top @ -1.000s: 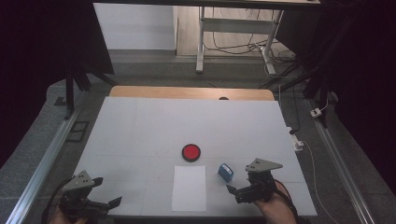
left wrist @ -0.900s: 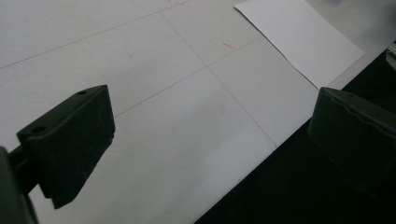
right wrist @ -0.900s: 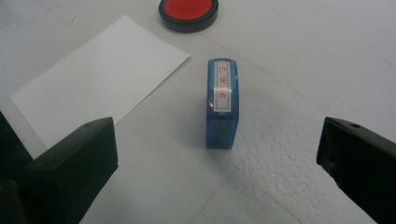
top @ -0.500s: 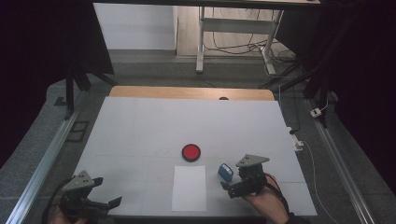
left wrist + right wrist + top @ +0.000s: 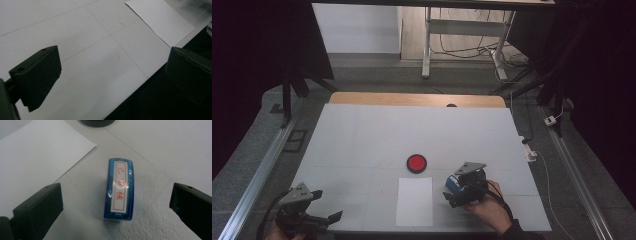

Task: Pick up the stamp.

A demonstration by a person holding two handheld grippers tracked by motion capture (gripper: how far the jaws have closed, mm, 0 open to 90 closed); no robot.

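A small blue stamp [image 5: 119, 188] with red characters on its white label lies on the white table mat [image 5: 372, 135]. The stamp [image 5: 452, 183] is just right of a white paper sheet [image 5: 414, 201]. My right gripper [image 5: 116, 195] is open, with one jaw on each side of the stamp and neither touching it. A hand holds this right gripper [image 5: 455, 193] near the front right of the mat. A round red ink pad [image 5: 416, 163] in a black case sits behind the paper. My left gripper [image 5: 326, 205] stands open at the front left corner with nothing between its jaws [image 5: 113, 57].
The paper sheet [image 5: 160, 21] lies near the mat's front edge, with its corner [image 5: 37, 162] close to the stamp. A wooden strip [image 5: 417, 99] borders the far side of the mat. Metal rails [image 5: 259, 172] run along both sides, and cables [image 5: 542, 165] trail at the right.
My right gripper has moved left and forward to the blue stamp, and its open jaws now straddle it. The left gripper has stayed in place.
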